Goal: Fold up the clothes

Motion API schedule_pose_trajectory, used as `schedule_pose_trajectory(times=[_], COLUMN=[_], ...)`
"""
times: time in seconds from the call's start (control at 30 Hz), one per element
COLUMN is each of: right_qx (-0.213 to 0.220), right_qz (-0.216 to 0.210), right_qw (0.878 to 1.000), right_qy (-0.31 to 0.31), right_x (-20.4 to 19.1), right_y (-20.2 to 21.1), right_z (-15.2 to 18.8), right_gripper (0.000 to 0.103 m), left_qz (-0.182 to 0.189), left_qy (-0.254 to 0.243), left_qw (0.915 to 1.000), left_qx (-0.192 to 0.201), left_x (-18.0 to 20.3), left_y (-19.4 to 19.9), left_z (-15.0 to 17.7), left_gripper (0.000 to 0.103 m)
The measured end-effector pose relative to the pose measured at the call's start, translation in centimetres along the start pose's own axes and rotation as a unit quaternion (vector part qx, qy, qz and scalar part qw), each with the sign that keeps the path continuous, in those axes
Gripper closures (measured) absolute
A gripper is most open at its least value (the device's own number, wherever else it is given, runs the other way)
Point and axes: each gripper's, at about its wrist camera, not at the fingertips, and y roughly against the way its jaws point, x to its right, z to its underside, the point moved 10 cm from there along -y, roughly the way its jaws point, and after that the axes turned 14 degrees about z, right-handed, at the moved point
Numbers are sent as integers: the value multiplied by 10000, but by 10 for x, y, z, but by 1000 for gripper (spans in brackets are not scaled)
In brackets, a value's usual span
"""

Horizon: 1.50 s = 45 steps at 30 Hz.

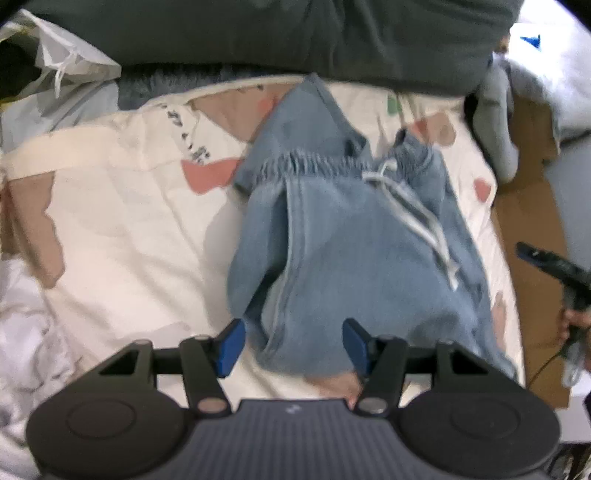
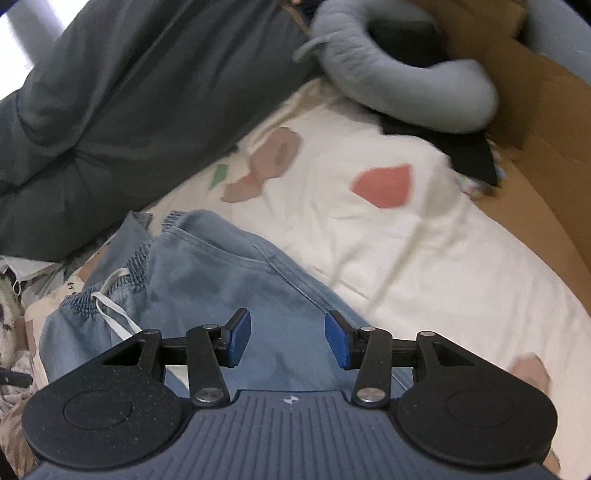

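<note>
Light blue denim shorts with an elastic waistband and a white drawstring lie crumpled on a cream bedsheet. My left gripper is open, its blue pads on either side of the shorts' near hem, above the cloth. In the right wrist view the same shorts lie under my right gripper, which is open with nothing between its pads. The drawstring shows at the left there. The right gripper and a hand holding it appear at the left view's right edge.
A dark grey duvet lies along the far side of the bed. A grey neck pillow and a cardboard box sit at the right. White cloth is bunched at the left, a plastic bag at the far left.
</note>
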Motion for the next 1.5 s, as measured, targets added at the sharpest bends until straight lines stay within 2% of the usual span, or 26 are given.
schedule_pose_trajectory(times=[0.2,0.37,0.43,0.53,0.7,0.87,1.07,1.13,1.17,1.2,1.27,1.3,1.37,1.43,1.47,1.5], right_qx=[108,176,186,170,32,-183,-442,-528,-571,-614,-662,-684,-729,-730,-705,-654], right_qz=[-314,-536,-593,-710,-809,-703,-569,-524,-501,-479,-547,-585,-661,-712,-726,-676], right_qw=[9985,9956,9948,9940,9921,9888,9824,9797,9783,9767,9741,9727,9698,9664,9637,9610], right_qy=[434,748,805,815,957,1304,1723,1861,1930,1999,2094,2140,2231,2359,2472,2600], right_x=[-37,-64,-74,-88,-108,-114,-120,-122,-122,-123,-125,-126,-127,-129,-131,-133], right_y=[-39,-64,-75,-91,-116,-136,-159,-166,-170,-174,-172,-172,-170,-166,-161,-157], right_z=[-32,-55,-65,-80,-88,-74,-58,-53,-50,-47,-47,-47,-46,-46,-46,-47], right_gripper=[51,51,50,45,43,43,33,32,32,32,33,37,52,73,79,95], left_qz=[369,436,497,515,613,749,846,868,943,998,887,874,862,831,801,769], left_qy=[83,354,396,401,578,582,528,476,433,434,338,332,296,228,191,143], left_qw=[9987,9932,9916,9914,9897,9919,9923,9929,9930,9929,9942,9942,9938,9932,9931,9930], left_qx=[353,1019,1124,1133,1156,843,740,657,558,476,498,536,644,778,840,888], left_x=[2,-21,-30,-41,-62,-70,-72,-70,-66,-63,-60,-59,-56,-51,-49,-45], left_y=[-6,5,1,-9,-29,-59,-74,-75,-76,-77,-75,-72,-64,-55,-50,-45], left_z=[-23,-51,-61,-67,-70,-62,-57,-56,-53,-52,-52,-52,-52,-53,-53,-54], left_gripper=[41,41,41,41,41,41,40,48,66,74,80,85,88,90,91,92])
